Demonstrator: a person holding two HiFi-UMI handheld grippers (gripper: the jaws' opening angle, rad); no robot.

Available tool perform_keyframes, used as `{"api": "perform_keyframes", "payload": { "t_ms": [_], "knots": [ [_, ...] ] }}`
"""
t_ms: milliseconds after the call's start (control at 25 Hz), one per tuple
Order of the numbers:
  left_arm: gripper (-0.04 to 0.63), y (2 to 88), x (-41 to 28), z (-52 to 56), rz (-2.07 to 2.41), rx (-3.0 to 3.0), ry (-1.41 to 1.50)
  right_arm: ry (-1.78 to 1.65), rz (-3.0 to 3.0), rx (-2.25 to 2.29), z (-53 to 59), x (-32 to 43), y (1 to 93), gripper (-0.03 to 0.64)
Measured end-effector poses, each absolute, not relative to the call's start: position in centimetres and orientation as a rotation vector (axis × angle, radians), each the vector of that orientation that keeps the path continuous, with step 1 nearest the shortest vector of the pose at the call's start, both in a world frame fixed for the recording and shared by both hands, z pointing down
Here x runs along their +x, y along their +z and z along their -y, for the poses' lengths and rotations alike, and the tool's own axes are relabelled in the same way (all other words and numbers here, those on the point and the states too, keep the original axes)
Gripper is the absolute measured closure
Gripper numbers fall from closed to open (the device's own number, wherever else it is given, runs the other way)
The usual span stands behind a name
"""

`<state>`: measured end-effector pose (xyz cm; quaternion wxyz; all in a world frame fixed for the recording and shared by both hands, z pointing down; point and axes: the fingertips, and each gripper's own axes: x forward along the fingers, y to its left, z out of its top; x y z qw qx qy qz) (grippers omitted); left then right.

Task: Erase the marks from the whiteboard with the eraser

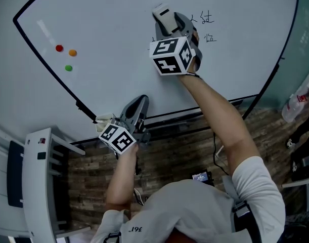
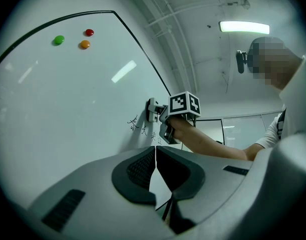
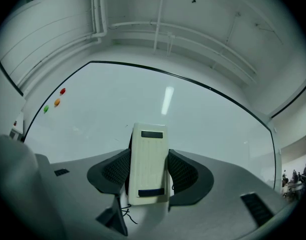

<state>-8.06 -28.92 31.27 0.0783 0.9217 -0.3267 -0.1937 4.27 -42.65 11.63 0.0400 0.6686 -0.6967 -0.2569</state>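
Wooden floor, pale ceiling, one lit strip lamp.

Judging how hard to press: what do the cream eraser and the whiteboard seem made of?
The cream rectangular eraser is probably matt moulded plastic: ribbed back, dark inset strips. The black-framed whiteboard looks glossy, coated or glass, unclear which: sharp light reflection.
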Motion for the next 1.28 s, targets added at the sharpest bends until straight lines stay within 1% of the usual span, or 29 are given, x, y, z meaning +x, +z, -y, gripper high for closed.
{"api": "perform_keyframes", "payload": {
  "t_ms": [120, 320, 640, 1280],
  "knots": [
    [0.583, 31.4, -7.5, 29.0, 0.969, 2.761, -0.571, -0.783, 2.114, 2.066, 42.7, 5.6, 11.8, 0.365],
    [0.583, 31.7, -9.4, 29.3, 0.947, 2.760, -0.570, -0.789, 2.072, 2.084, 42.9, 4.7, 12.1, 0.365],
    [0.583, 31.8, -6.6, 29.4, 0.914, 2.766, -0.558, -0.798, 2.014, 2.112, 42.8, 9.5, 12.4, 0.365],
    [0.583, 32.1, -5.0, 29.4, 0.884, 2.765, -0.566, -0.829, 1.949, 2.107, 42.4, 12.7, 12.6, 0.365]
  ]
}}
